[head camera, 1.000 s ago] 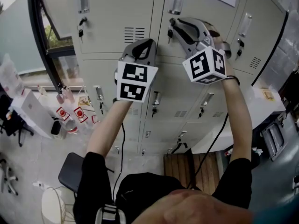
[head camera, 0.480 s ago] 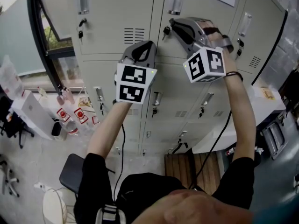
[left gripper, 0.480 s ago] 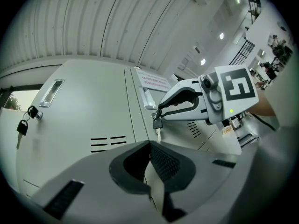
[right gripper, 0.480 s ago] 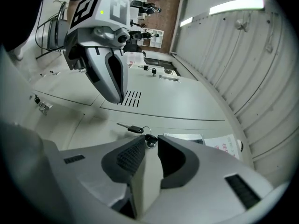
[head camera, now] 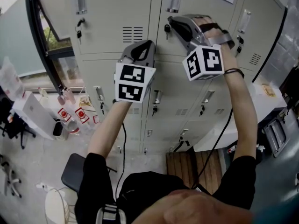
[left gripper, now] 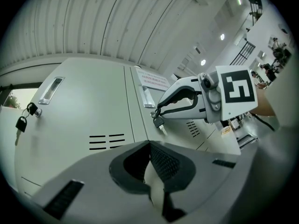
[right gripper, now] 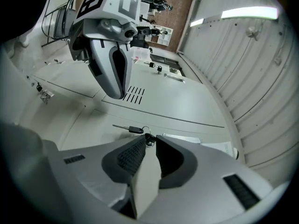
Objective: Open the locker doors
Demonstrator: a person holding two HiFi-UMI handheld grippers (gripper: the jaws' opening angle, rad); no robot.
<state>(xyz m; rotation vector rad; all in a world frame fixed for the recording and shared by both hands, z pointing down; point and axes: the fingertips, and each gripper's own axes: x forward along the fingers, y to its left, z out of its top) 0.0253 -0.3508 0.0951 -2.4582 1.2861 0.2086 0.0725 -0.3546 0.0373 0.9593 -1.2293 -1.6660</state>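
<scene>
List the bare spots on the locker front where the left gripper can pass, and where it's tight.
Free: the upper left door, the plain panel between its handle and vent slots. The left gripper points at it, jaws shut. Tight: the next door's lock, where the right gripper pinches the key.

The locker doors (head camera: pixel 112 17) are smooth sheet metal under matt pale-grey paint, each with a shiny bare-metal pull (head camera: pixel 81 1). The left claw (left gripper: pixel 150 142) and right claw (right gripper: pixel 151 137) have matt light-grey plastic shells and black pads (right gripper: pixel 131 156) with a fine ribbed, rubbery-looking face. The key (right gripper: pixel 149 140) shows a black plastic head. The spare key (right gripper: pixel 122 127) on its thin metal ring has a bright metal blade. The marker cubes (head camera: pixel 132 82) look smooth, printed black on white. The floor slats (head camera: pixel 196 164) are brown wood.
</scene>
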